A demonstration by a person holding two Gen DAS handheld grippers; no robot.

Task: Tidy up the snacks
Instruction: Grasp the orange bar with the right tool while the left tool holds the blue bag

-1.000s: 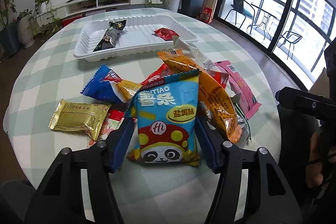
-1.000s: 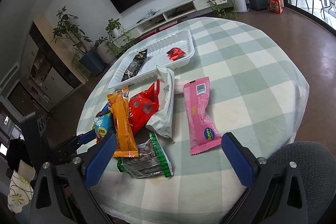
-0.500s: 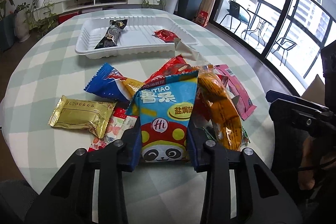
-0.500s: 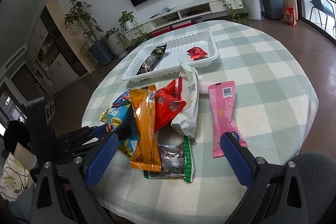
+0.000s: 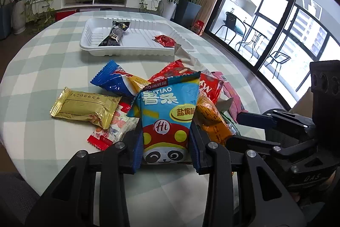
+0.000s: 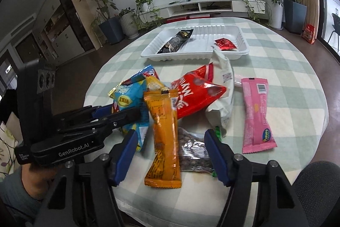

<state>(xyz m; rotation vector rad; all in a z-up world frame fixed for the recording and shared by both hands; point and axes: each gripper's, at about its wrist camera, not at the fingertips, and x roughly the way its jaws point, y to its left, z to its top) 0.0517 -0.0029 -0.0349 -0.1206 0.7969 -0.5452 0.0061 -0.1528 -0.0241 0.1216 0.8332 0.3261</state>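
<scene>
My left gripper (image 5: 165, 148) is shut on a light blue panda snack bag (image 5: 167, 116), which also shows in the right wrist view (image 6: 129, 99). My right gripper (image 6: 170, 154) is open, its jaws either side of an orange packet (image 6: 164, 135) and a clear bag of brown pieces (image 6: 191, 152). A white tray (image 6: 197, 52) at the back holds a black packet (image 6: 176, 42) and a small red packet (image 6: 225, 44). A red bag (image 6: 195, 95), a white bag (image 6: 223, 95) and a pink packet (image 6: 257, 114) lie in the pile.
A gold packet (image 5: 85, 107), a dark blue bag (image 5: 114, 80) and a red-and-white packet (image 5: 112, 131) lie left of the pile. The round table has a green checked cloth (image 6: 286, 61). A grey chair (image 6: 318, 188) stands at the near right edge.
My left gripper closed on the panda bag. My right gripper narrowed its opening and moved in over the orange packet and the bag of brown pieces.
</scene>
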